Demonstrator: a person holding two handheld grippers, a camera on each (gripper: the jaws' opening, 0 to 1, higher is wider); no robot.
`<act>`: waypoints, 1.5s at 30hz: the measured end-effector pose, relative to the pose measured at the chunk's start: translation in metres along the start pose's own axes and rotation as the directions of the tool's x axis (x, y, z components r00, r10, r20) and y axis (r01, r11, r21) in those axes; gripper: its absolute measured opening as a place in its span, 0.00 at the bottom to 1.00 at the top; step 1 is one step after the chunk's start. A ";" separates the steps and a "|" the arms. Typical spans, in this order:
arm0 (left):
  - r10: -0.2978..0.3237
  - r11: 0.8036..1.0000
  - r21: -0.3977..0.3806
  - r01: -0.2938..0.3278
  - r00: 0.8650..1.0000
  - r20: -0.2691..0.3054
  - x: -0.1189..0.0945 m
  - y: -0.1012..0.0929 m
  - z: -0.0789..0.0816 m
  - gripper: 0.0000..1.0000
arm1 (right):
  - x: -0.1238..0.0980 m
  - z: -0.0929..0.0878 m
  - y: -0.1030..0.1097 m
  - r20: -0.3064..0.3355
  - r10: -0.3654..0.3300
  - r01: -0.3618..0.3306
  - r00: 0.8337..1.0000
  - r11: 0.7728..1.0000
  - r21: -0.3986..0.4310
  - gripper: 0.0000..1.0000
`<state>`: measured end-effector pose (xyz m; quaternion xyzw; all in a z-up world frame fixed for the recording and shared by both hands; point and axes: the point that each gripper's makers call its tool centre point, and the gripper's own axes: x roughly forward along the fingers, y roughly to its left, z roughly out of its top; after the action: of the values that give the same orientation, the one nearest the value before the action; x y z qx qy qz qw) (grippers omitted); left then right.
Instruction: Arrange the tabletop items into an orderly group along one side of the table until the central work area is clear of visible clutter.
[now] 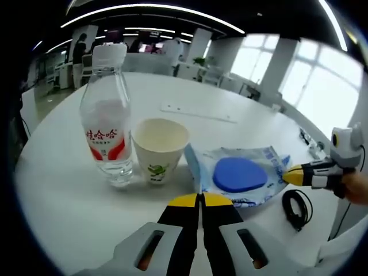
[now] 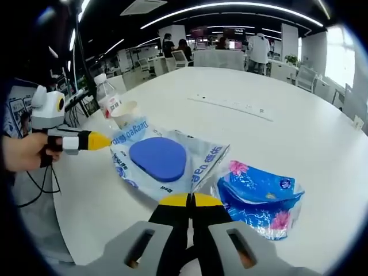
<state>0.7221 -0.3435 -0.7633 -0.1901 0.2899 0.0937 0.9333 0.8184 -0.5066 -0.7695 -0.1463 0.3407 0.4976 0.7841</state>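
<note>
Left gripper (image 1: pixel 201 199) jaws pressed together, nothing held, blue-pad bag (image 1: pixel 240 174) just ahead at 1 o'clock, right gripper (image 2: pixel 188 200) pinching bag's edge, bottle (image 1: pixel 106 123) & cup (image 1: pixel 158 149) at 11.

A water bottle (image 1: pixel 106 115) and a paper cup (image 1: pixel 158 149) are seen standing side by side left of centre on the white table (image 1: pixel 63 195); a clear bag holding a blue pad (image 1: pixel 238 174) is gripped at its right edge by the right gripper (image 1: pixel 286 174); the left gripper (image 1: pixel 201 199), jaws closed, is seen at bottom centre; a black cable (image 1: pixel 296 207) lies coiled at lower right.

Bright window glare, fisheye-warped edges
</note>
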 end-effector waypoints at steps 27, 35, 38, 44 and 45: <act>0.027 0.999 0.019 -0.026 0.997 -0.074 0.018 0.013 -0.021 0.00 | 0.024 -0.020 -0.010 -0.105 -0.008 0.008 0.994 1.000 -0.001 0.00; 0.035 0.998 0.051 -0.030 0.993 -0.111 0.022 0.015 -0.029 0.00 | 0.027 -0.024 -0.015 -0.124 -0.013 0.016 0.992 1.000 0.020 0.00; 0.045 0.999 0.035 -0.042 0.992 -0.114 0.023 0.017 -0.031 0.00 | 0.027 -0.025 -0.014 -0.128 -0.014 0.014 0.992 1.000 -0.002 0.00; 0.047 0.999 0.006 -0.047 0.992 -0.121 0.023 0.017 -0.035 0.00 | 0.030 -0.030 -0.014 -0.149 -0.018 0.018 0.989 1.000 -0.001 0.00; 0.049 0.999 0.010 -0.048 0.991 -0.121 0.023 0.017 -0.035 0.00 | 0.030 -0.030 -0.014 -0.150 -0.020 0.019 0.988 1.000 -0.005 0.00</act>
<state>0.7184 -0.3407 -0.8081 -0.1849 0.3509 0.1034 0.9121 0.8271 -0.5095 -0.8133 -0.1881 0.3966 0.4781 0.7607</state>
